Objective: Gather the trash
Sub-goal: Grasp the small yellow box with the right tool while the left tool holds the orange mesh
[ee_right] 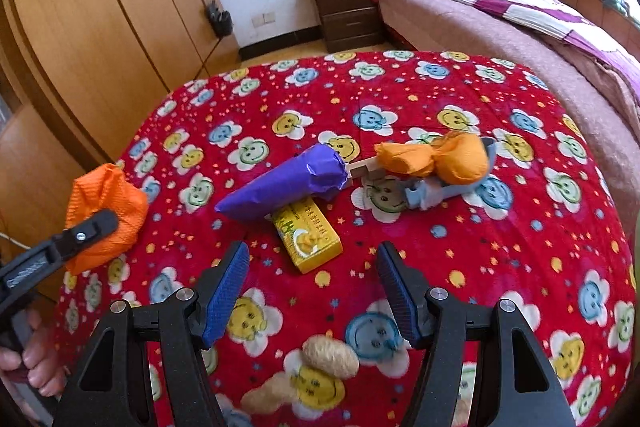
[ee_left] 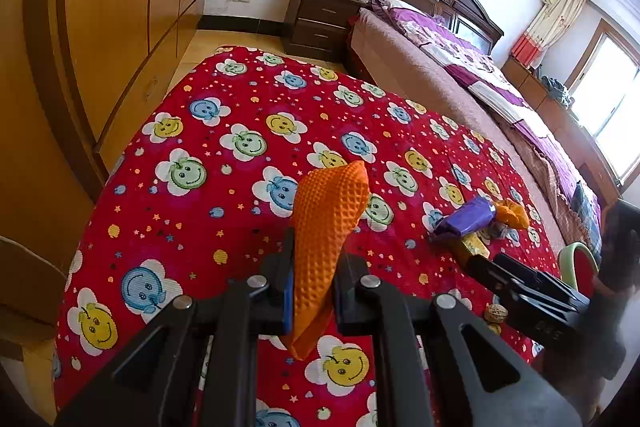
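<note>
A: What's the left gripper [ee_left: 312,291] doing?

B: It's clamped tight on a bumpy orange cloth [ee_left: 326,235], which hangs clear above the red tablecloth [ee_left: 224,131]. From the right wrist view you can see the same cloth bunched in that claw, off to the left of the litter.

A: And the right gripper [ee_right: 312,291]?

B: Its jaws stand wide apart with nothing between them. It hovers over the tablecloth, just short of a yellow box [ee_right: 310,241].

A: So the box looks like the next pick?

B: I'd judge so. It lies flat, partly tucked under a purple paper cone [ee_right: 284,183]. Further back there's a crumpled orange wrapper [ee_right: 432,159] sitting on a grey plastic piece [ee_right: 436,193], and a peanut shell [ee_right: 330,357] lies close under the gripper.

A: How to take the box cleanly?

B: Straddle its narrow sides, near the free end that points toward the gripper, and come down low enough that the pads catch the walls and not just the top. Keep clear of the cone, so it doesn't roll. The cloth underneath is soft, so avoid pinching a fold with the box.

A: Any risk?

B: The box is thin; a shallow grip may slip off.
</note>
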Tool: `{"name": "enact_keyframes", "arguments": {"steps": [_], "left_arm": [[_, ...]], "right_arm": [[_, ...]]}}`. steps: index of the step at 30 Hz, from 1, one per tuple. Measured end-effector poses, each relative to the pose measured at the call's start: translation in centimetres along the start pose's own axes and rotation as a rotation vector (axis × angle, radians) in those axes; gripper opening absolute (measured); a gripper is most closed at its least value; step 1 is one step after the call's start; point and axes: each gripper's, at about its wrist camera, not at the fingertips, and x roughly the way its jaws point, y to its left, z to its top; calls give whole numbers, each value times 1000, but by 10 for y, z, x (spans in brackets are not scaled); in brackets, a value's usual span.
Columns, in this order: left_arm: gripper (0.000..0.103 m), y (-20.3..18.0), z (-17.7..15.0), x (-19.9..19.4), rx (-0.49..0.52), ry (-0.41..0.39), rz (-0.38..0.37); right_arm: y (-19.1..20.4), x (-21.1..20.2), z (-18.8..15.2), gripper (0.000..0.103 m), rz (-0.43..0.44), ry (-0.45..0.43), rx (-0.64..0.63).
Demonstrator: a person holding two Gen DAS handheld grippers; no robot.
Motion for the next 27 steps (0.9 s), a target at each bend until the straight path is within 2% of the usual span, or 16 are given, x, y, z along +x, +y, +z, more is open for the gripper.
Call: {"name": "enact_keyframes", "arguments": {"steps": [1, 3, 7, 9, 18, 27], "left_arm": [[13, 0, 0, 1, 0, 1, 0], [13, 1, 0, 1, -1, 0, -1], [13, 1, 0, 2, -3, -1, -4], [13, 0, -1, 3, -2, 0, -5], [13, -8, -3, -8, 8, -13, -28], [13, -19, -8, -22, 18, -24, -57]], "right_arm": [[0, 3, 0, 67, -3, 1, -3], [1, 6, 1, 59, -24, -10, -17], [2, 10, 2, 48, -60, -20, -56], [4, 9, -1, 35, -81, -23, -74], [-8, -8, -11, 35, -34, -18, -21], [-16, -48, -29, 35, -11, -64, 17]]}}
